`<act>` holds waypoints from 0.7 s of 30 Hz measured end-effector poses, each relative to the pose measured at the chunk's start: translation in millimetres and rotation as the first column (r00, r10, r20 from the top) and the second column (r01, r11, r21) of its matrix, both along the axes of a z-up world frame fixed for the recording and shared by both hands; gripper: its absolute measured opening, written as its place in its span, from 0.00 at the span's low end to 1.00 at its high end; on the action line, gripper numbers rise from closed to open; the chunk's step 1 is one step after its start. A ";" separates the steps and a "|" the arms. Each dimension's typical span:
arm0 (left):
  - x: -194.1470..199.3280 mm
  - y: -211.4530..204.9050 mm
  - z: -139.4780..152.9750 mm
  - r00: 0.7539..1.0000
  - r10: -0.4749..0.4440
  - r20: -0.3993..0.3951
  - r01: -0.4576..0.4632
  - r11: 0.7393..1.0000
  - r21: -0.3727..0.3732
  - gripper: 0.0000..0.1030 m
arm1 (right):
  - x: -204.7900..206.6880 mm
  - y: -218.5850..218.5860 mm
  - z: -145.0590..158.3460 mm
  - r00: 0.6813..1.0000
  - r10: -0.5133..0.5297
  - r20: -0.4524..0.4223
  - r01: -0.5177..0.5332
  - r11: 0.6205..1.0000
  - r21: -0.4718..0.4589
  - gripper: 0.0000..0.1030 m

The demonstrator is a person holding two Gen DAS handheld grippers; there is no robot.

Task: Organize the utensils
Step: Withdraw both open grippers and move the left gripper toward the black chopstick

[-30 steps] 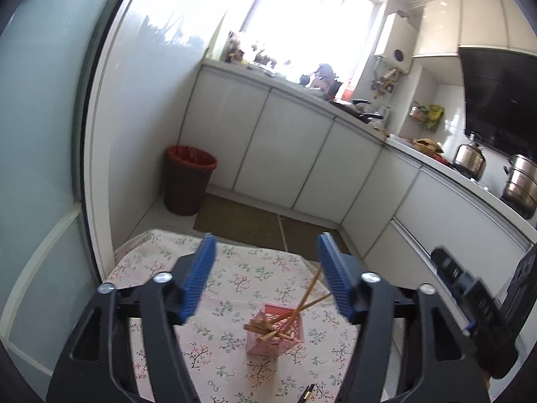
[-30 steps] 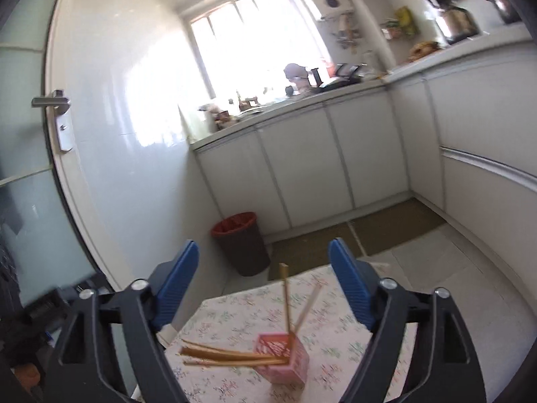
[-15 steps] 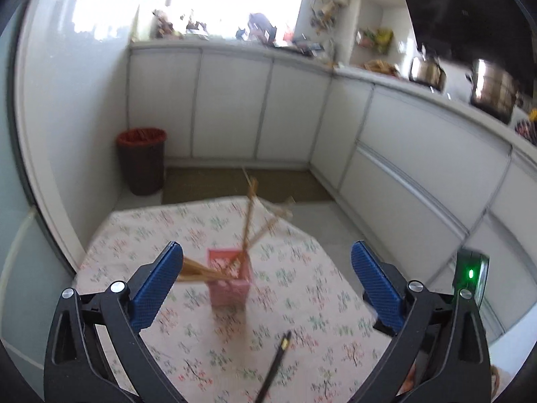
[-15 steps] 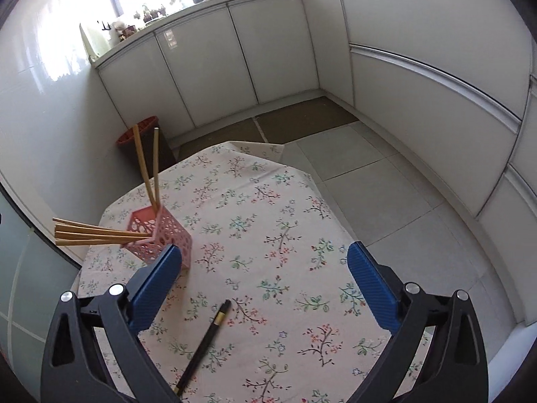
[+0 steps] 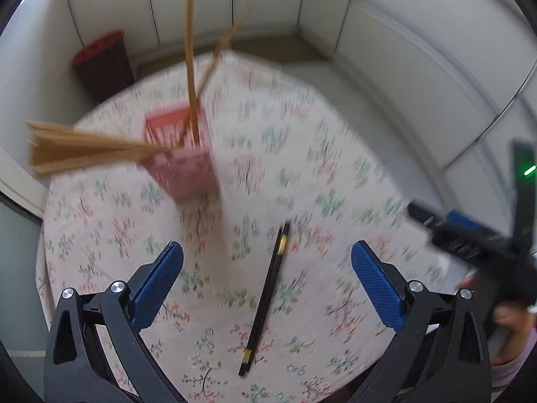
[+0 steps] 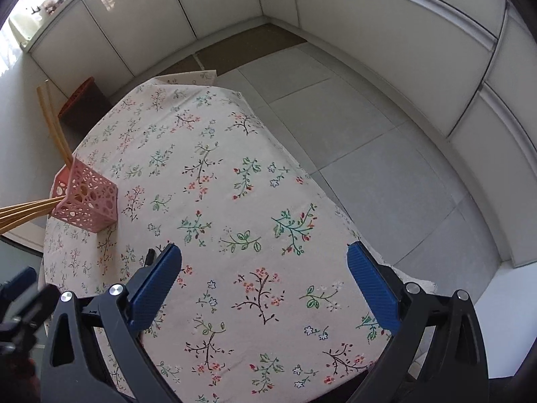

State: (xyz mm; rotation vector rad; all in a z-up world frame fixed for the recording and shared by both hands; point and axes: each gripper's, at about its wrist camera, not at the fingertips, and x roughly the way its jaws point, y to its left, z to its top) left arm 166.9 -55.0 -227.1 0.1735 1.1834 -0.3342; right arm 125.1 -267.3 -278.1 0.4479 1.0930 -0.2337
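A: We see the table, the pink basket, then the black chopstick.
B: It lies between our left tongs, pointing away. Both tongs gape empty; right tongs sit farther.

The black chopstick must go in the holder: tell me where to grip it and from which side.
Grip the black chopstick near mid-length, coming from above with the open left hand-held gripper, fingers across its long axis. It lies flat on the tablecloth, apart from the pink holder, already between the fingers.
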 end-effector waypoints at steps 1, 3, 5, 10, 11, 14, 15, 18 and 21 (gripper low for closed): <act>3.8 -1.5 -15.3 0.999 -0.001 -0.047 0.002 1.000 0.019 0.93 | 1.6 -1.5 -3.9 1.000 0.000 -0.013 0.000 1.000 0.022 0.94; 13.1 -3.7 -48.1 0.988 0.010 -0.151 0.001 0.997 0.071 0.93 | 1.3 -2.5 -9.5 0.999 0.006 -0.035 -0.004 0.998 0.057 0.94; 20.6 -2.4 -72.1 0.976 0.036 -0.214 -0.010 0.992 0.123 0.93 | 2.0 -0.6 -12.4 0.999 0.023 -0.045 -0.020 0.997 0.075 0.94; 32.7 1.0 -93.1 0.976 0.081 -0.204 -0.041 0.981 0.192 0.85 | 5.0 5.2 -20.6 0.995 0.058 -0.081 -0.048 0.992 0.114 0.94; 34.2 1.6 -94.0 0.976 0.083 -0.201 -0.044 0.981 0.190 0.84 | 5.5 6.4 -22.1 0.994 0.066 -0.087 -0.054 0.991 0.125 0.94; 37.8 2.5 -96.7 0.979 0.088 -0.185 -0.050 0.979 0.197 0.74 | 6.3 11.0 -23.7 0.992 0.086 -0.093 -0.073 0.988 0.133 0.94; 39.3 2.3 -98.1 0.979 0.085 -0.186 -0.048 0.979 0.198 0.69 | 6.5 12.1 -23.0 0.992 0.089 -0.091 -0.077 0.989 0.130 0.94; 44.0 2.9 -107.9 0.977 0.083 -0.196 -0.041 0.977 0.208 0.57 | 6.8 12.9 -21.7 0.992 0.091 -0.088 -0.079 0.988 0.129 0.94; 46.8 0.6 -114.2 0.977 0.077 -0.201 -0.033 0.976 0.215 0.57 | 7.3 12.0 -24.2 0.991 0.091 -0.098 -0.077 0.987 0.143 0.94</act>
